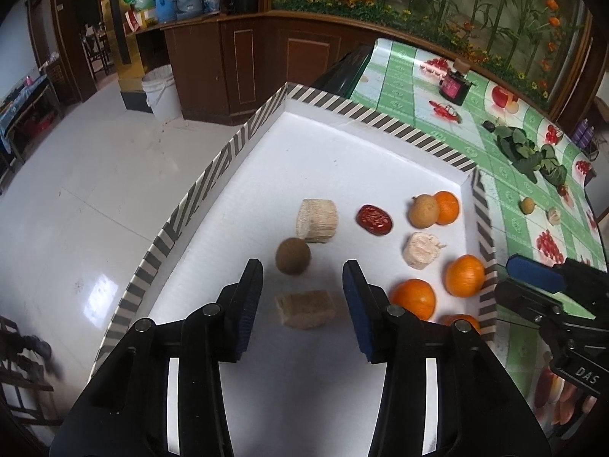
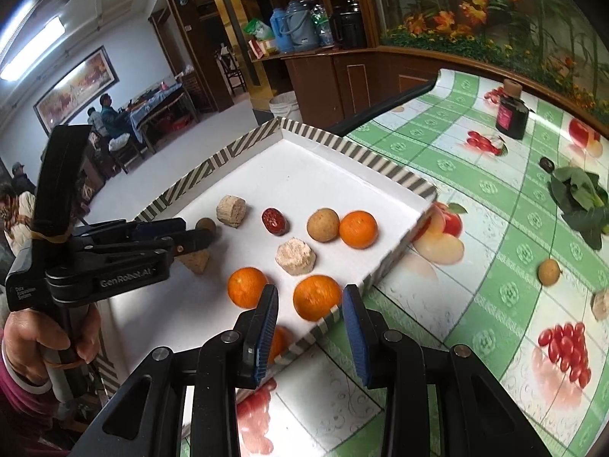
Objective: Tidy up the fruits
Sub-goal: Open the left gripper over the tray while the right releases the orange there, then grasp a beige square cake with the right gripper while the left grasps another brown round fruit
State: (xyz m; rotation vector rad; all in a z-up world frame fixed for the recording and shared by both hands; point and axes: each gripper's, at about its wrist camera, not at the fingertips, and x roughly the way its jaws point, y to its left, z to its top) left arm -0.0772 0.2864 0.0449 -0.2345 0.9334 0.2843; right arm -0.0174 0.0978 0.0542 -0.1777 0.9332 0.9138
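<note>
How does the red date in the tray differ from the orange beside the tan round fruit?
The red date is dark red, oblong and wrinkled; the orange is bright orange, round and smooth. The date is clearly smaller. The date lies alone on the white floor of the tray, while the orange appears to touch the tan round fruit. Both rest inside the tray, ungripped.

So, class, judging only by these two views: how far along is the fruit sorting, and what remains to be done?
Done: the white striped-rim tray already holds oranges, a red date, round brown fruits and beige sugarcane chunks.
In hand: nothing. The left gripper hangs open over a beige chunk; the right gripper is open at the tray's edge.
Left: a small tan round fruit and a beige piece on the green tablecloth.
</note>
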